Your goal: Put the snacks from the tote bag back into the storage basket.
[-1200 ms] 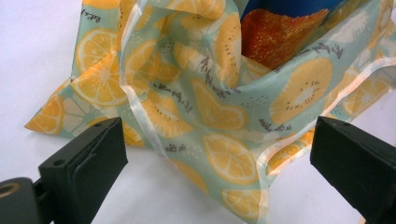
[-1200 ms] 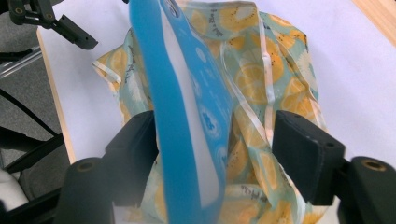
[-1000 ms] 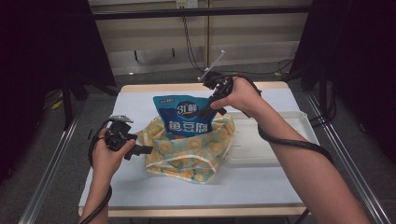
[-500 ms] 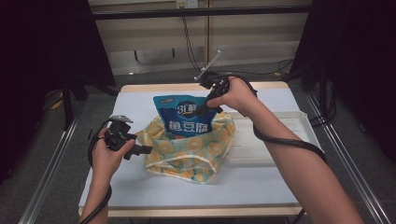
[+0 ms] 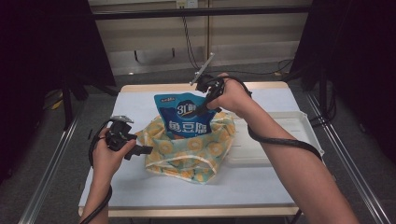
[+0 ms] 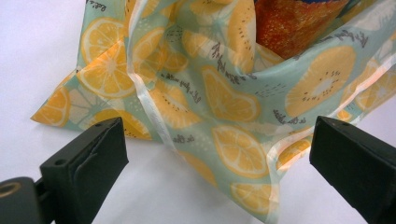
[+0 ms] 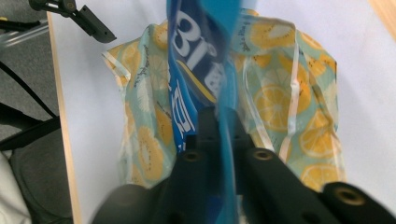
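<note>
Your right gripper (image 7: 219,135) is clamped on the upper edge of the blue snack pouch (image 5: 187,116); its jaws have just been closing, and in the right gripper view the blue film is pinched flat between them. You hold it by that top edge so the pouch hangs upright, its lower part already sunk into the mouth of the lemon-print bag (image 5: 191,151) while its upper half stands above the rim. That grip seems chosen to let you steer the pouch straight down or lift it out without crumpling the fabric.

Your left gripper (image 6: 215,154) is released: its jaws stand wide apart with nothing pressed between them, hovering just over the near-left corner of the bag, which lies slumped on the white surface (image 5: 140,186). From there it looks ready to pin or pinch the rim, since the soft fabric would likely drag along with the pouch otherwise.

The white tray (image 5: 299,135) sits on the surface just to the right of the bag, possibly as the pouch's source or destination; I cannot tell which.
</note>
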{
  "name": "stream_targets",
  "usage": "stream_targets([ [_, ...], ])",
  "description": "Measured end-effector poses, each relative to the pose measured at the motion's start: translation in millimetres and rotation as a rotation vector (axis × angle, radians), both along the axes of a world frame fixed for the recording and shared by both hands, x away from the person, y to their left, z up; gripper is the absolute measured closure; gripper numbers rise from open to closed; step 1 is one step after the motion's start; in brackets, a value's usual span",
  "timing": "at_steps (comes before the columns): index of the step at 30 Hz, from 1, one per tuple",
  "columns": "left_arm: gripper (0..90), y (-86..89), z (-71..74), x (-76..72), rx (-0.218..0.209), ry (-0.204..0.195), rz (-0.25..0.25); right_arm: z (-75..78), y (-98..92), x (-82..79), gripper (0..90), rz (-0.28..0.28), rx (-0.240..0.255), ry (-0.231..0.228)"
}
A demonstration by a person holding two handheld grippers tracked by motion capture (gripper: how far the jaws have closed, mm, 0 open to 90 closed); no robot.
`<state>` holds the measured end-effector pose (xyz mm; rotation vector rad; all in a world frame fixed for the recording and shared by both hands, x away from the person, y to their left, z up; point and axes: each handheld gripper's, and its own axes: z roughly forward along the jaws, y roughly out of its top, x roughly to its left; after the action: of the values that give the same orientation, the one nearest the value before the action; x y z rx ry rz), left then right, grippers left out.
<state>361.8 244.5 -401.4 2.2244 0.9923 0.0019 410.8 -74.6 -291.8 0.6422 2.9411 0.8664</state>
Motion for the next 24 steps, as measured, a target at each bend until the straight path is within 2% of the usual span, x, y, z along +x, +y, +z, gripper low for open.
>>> stream_targets([
  [7, 4.0, 1.8, 0.0, 0.4, 0.002, -0.002, -0.007, 2.7, 2.4, -0.7, 90.0, 0.008, 0.016, 0.004],
  [9, 3.9, 2.0, -0.2, 0.3, 0.001, 0.000, -0.006, 5.6, 4.1, -0.6, 90.0, 0.022, 0.015, -0.012],
  [14, 3.9, 3.2, -1.5, 0.5, -0.011, 0.009, 0.002, 11.4, 6.5, -1.4, 90.0, 0.009, 0.019, -0.005],
  [16, 4.0, 3.3, -1.7, 0.2, -0.012, 0.007, 0.005, 14.4, 7.4, -1.8, 90.0, 0.021, 0.007, -0.009],
  [21, 3.9, 3.1, -1.1, -0.2, -0.019, 0.009, 0.002, 25.7, 7.8, -2.8, 90.0, 0.021, 0.011, -0.005],
  [23, 3.9, 2.8, -1.2, -0.4, -0.018, 0.009, 0.003, 32.2, 7.6, -3.3, 90.0, 0.024, 0.003, -0.019],
  [24, 3.9, 2.9, -1.2, -0.5, -0.020, 0.010, 0.002, 35.2, 7.5, -3.7, 90.0, 0.025, 0.011, -0.006],
])
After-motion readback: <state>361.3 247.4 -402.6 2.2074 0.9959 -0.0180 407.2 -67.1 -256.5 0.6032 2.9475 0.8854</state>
